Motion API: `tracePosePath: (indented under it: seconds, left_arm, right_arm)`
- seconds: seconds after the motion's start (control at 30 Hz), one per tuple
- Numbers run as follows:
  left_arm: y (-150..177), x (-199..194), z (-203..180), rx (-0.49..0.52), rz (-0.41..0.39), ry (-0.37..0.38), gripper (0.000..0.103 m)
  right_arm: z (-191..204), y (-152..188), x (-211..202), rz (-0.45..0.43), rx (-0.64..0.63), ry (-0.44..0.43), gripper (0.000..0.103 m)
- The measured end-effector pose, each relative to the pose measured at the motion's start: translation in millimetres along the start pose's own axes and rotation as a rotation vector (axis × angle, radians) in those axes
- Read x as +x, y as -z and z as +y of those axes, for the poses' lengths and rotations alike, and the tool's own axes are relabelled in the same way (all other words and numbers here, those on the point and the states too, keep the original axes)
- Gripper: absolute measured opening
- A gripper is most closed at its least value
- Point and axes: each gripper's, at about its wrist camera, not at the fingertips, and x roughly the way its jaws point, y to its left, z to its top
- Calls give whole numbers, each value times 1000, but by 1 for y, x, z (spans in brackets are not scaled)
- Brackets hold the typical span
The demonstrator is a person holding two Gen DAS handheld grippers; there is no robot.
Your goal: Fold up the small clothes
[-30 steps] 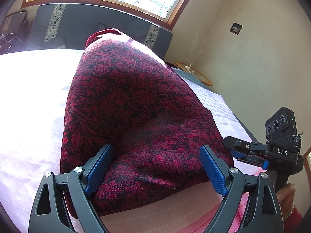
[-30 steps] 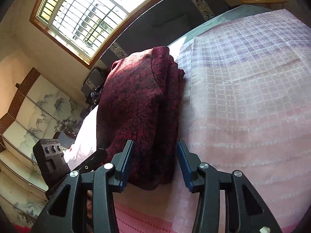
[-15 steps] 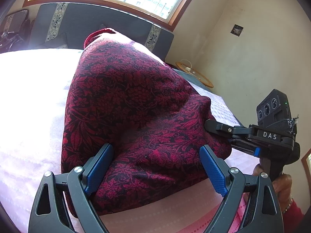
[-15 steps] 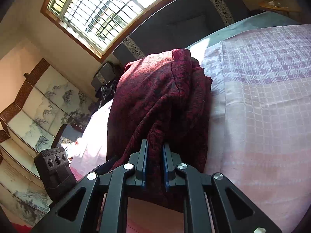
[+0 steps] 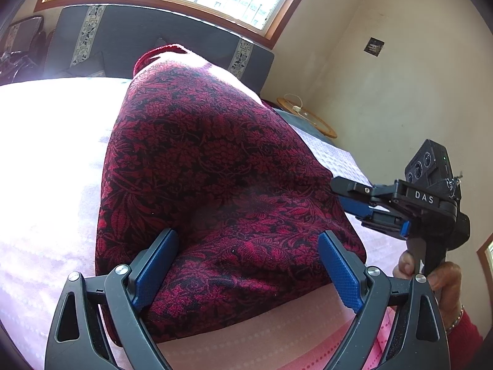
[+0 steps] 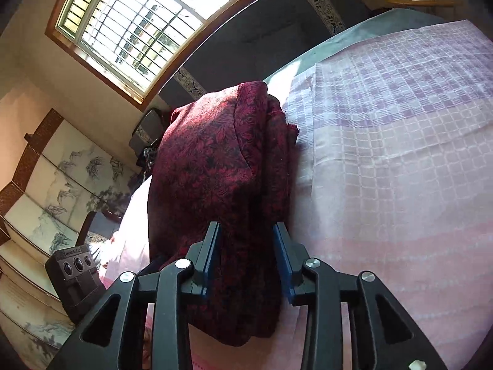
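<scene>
Left hand-held gripper (image 5: 246,265) agape — right (image 6: 246,259) part-closed.

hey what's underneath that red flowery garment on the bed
The red garment lies on a pink and lilac checked bedspread, which shows all around it. Whatever sits directly beneath the folded layers is covered.
</scene>
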Motion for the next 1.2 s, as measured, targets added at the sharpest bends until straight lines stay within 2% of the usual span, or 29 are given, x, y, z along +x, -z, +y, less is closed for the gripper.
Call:
tracePosePath:
  seconds: [0.13,0.2,0.23,0.37,0.47,0.57,0.7,0.8,0.9,0.97,1.1,1.2]
  left_arm:
    - [0,0,0,-1,0,1,92]
    - [0,0,0,-2,-1,1,92]
    - [0,0,0,-3,-1,2,92]
    - [1,1,-1,3,3,5,92]
    - [0,1,-2,4,3,5,92]
    - [0,1,-2,3,3,6,92]
    - [-1,0,-1,9,4,1,92]
    - [-1,1,-4,20,6,-18,92]
    - [0,2,-9,42,8,-56,92]
    - [2,3,-15,64,5,-95,92]
    - [5,-2,-31,134,-35,-212,93]
    - [7,-8,-42,203,-79,-328,98]
  right_arm:
    - [3,-30,22,12,-33,30,37]
    - [3,-40,35,29,-41,19,13]
    - [4,-44,38,37,-46,18,13]
    - [1,-42,23,-44,-61,87,7]
    - [-11,-29,37,-5,-68,150,7]
    - [-1,-26,38,-16,-125,191,7]
    - [-3,-23,42,-28,-131,217,9]
    - [7,-21,44,-47,-190,275,9]
    - [15,-18,47,-60,-239,324,8]
    - [12,-18,45,-58,-226,310,9]
    - [15,-18,46,-58,-236,327,11]
    - [14,-17,44,-61,-224,330,14]
